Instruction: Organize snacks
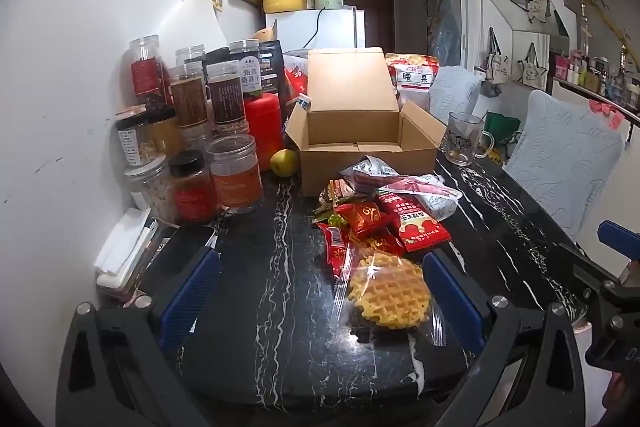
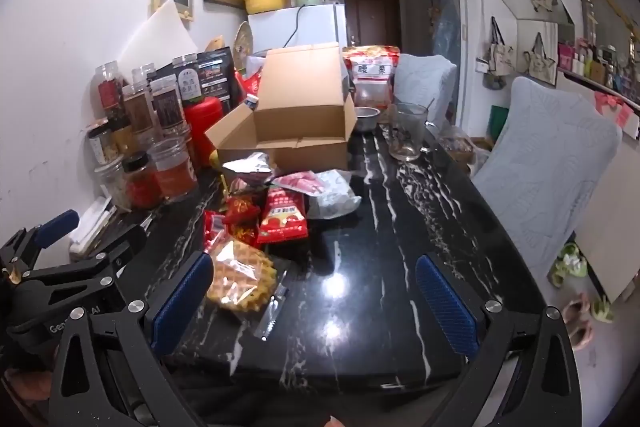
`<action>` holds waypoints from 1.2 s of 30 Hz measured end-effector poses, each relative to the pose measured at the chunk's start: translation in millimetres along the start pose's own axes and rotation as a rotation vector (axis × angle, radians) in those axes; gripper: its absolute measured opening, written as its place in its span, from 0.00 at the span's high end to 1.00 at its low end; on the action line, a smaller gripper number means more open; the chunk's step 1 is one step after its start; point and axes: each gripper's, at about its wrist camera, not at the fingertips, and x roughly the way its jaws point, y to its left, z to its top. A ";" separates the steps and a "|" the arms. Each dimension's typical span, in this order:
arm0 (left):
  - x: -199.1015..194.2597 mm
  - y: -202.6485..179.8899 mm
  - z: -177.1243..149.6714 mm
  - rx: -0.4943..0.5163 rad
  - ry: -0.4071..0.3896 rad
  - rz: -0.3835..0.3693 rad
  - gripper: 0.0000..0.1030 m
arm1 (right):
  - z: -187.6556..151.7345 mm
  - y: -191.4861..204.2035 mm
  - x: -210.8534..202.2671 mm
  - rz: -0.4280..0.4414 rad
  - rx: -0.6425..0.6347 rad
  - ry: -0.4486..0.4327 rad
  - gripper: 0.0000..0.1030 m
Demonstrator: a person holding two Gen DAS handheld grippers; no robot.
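Snacks (image 1: 380, 223) lie piled at 6 o'clock of the open cardboard box (image 1: 360, 143). We see both tongs spread apart: left gripper (image 1: 320, 291), right gripper (image 2: 316, 303). Only the right wrist view shows a metal bowl (image 2: 367, 118) beyond the box.

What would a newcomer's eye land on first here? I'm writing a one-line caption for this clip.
Probably the open cardboard box standing mid-table with its lid up, and the heap of red snack packets just in front of it. Nearest the cameras lies a wrapped waffle on the black marble table, framed by the open jaws of the left gripper. A crowd of jars lines the wall on the left.
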 end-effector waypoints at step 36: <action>-0.8 5.7 -4.4 -0.022 0.012 -0.015 0.00 | -5.3 -1.4 1.8 0.005 -0.007 0.011 0.00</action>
